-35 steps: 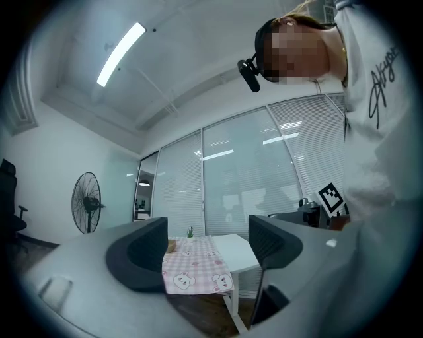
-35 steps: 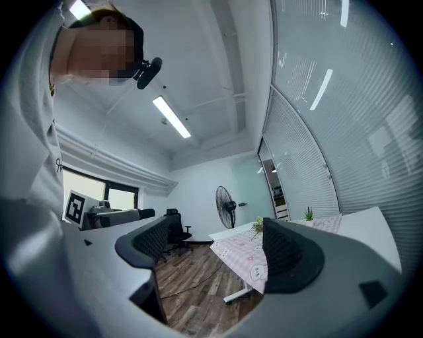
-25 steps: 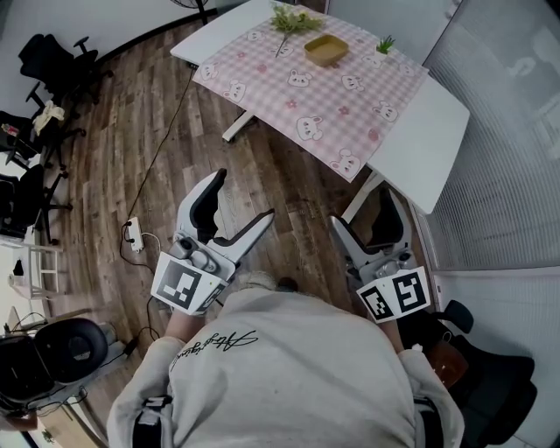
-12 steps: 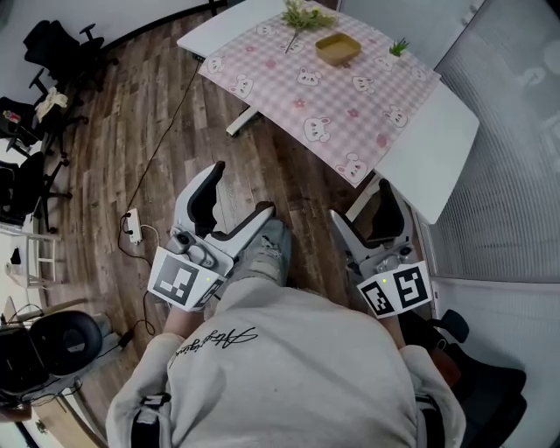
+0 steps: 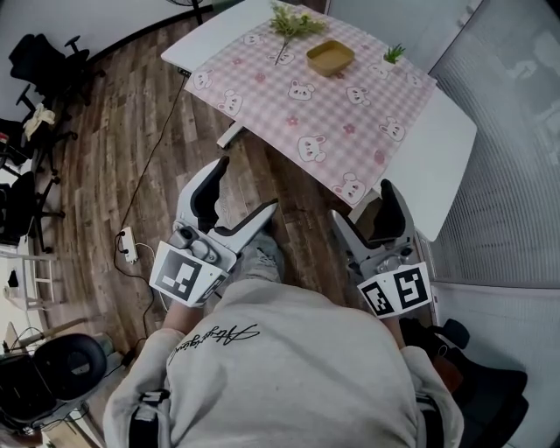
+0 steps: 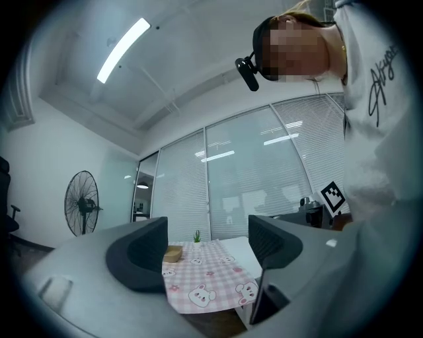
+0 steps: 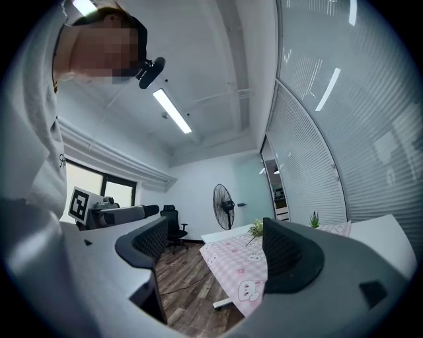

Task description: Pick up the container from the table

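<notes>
The tan container (image 5: 330,58) sits at the far side of the worktop (image 5: 440,131), on a pink checked cloth (image 5: 306,114), with a leafy sprig (image 5: 289,21) to its left and a small potted plant (image 5: 394,53) to its right. It touches neither. It lies well apart from both tongs, since the person stands on the wood floor (image 5: 131,149), short of the worktop's near edge. This looks like the approach, with the pick-up itself not yet begun. The left tongs (image 5: 245,187) are held close in front of the torso and angled forward toward the cloth's left corner. Their jaws are spread wide with nothing between them, and their own view shows only the cloth and the distant container through the gap. The right tongs (image 5: 360,205) are likewise tucked near the body, pointing at the near right edge of the worktop, jaws parted wide and empty. Carrying both low and ready-opened probably saves a step on arrival. Because the container lies far across the cloth, the grasp will likely call for stepping right up and a long reach. The shallow rim seems the natural place to pinch.
</notes>
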The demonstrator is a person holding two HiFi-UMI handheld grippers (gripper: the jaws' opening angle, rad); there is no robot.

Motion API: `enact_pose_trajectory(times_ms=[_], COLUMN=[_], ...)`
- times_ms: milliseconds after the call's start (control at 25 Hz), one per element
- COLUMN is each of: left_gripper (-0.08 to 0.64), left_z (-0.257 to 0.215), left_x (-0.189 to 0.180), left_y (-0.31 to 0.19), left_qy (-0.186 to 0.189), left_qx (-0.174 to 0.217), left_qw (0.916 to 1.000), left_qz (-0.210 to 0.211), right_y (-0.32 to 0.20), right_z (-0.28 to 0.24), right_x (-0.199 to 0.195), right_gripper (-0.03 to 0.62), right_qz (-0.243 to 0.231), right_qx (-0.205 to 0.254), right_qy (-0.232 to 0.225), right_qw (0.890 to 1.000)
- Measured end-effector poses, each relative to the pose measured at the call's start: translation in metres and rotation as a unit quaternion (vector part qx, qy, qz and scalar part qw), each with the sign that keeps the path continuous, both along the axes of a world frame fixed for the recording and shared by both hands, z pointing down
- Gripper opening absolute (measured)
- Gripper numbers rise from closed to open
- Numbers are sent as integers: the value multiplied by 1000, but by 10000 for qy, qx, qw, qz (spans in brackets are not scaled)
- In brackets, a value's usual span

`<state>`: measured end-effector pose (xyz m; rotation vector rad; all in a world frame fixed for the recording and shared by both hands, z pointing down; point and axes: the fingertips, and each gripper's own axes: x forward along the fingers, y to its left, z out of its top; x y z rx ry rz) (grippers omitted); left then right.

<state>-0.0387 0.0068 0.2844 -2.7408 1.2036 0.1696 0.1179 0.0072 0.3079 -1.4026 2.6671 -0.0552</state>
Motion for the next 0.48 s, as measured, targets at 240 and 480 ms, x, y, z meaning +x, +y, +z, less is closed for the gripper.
enact_pose_trajectory(times_ms=[240,480], left_gripper=[368,368], left_z=[-3,-7], left_x=[-5,-4], left_y=[-49,-105], left_qy=[-10,-1], left_qx=[79,69], left_qw=[9999,9997], left_qz=[132,215], right_y=[-44,-95], right_z=[-2,1], right_x=[-3,-3], right_gripper=[433,433], right_qz=[177,275], right_qx=[53,-18], right_qy=[-17,-67], right_qw=[9998,9996])
